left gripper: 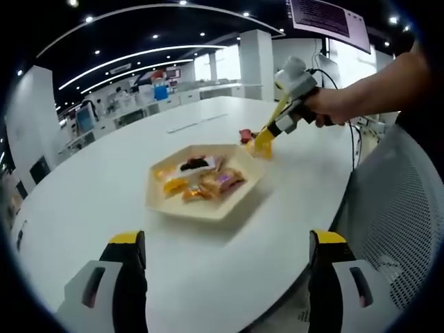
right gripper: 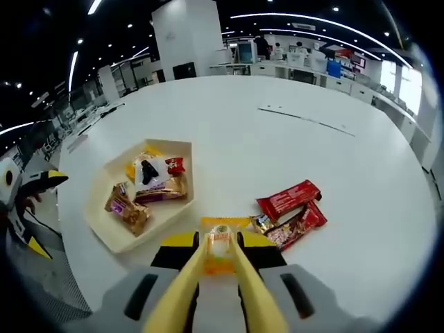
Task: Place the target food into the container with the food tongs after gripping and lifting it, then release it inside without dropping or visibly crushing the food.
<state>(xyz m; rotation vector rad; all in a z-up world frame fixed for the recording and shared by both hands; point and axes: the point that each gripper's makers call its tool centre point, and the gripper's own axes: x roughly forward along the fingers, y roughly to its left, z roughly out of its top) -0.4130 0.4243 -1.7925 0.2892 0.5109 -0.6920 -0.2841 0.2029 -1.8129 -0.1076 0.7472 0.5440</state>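
Two grippers are in my hands over the white bench (right gripper: 333, 90). My right gripper (right gripper: 220, 260) has its jaws closed around yellow food tongs (right gripper: 208, 291), whose tips pinch a yellow-wrapped snack (right gripper: 222, 243) just beside the cream container (right gripper: 111, 236), outside its rim. Wrapped snacks (right gripper: 149, 187) lie inside the container. Two red packets (right gripper: 291, 208) rest on the bench near the tongs' tips. My left gripper (left gripper: 225, 277) hangs over the near bench edge, jaws wide apart, holding nothing.
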